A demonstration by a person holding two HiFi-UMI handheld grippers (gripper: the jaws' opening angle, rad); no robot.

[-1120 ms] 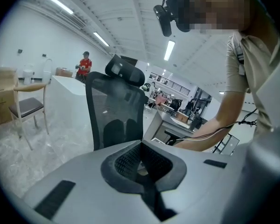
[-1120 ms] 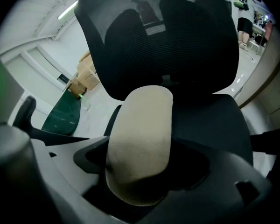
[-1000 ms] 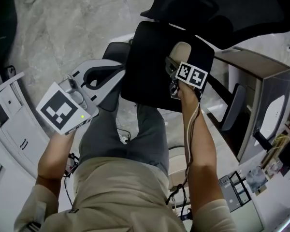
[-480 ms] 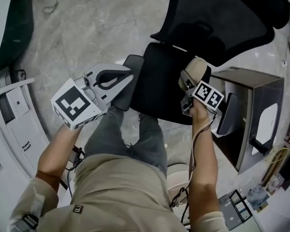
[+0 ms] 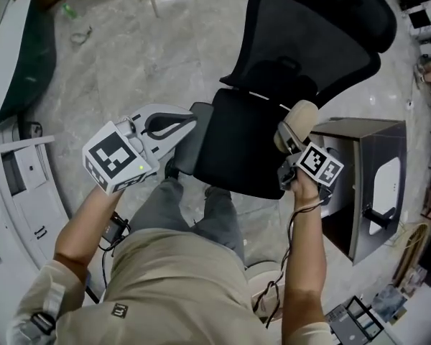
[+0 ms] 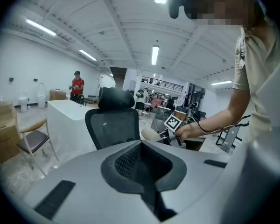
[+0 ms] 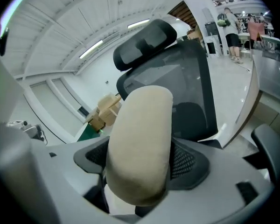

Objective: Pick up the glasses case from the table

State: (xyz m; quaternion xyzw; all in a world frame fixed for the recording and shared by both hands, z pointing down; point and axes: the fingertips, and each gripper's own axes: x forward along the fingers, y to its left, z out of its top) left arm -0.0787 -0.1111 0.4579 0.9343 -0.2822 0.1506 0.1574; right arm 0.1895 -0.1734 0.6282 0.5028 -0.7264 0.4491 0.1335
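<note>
Glasses case [image 5: 297, 122], closed, held in right gripper [image 5: 288, 146] over chair [image 5: 237, 146]

Nothing legible here.
The cube [image 5: 115, 158] on the left gripper [image 5: 192, 118] and its twin on the right gripper [image 5: 287, 149] carry only black-and-white square markers; a small clothing tag [image 5: 118, 310] is too tiny to read.

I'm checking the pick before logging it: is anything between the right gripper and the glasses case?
Nothing visible does. The right gripper is shut on the beige glasses case, beside the black office chair. The left gripper is apart from it, shut and empty.
</note>
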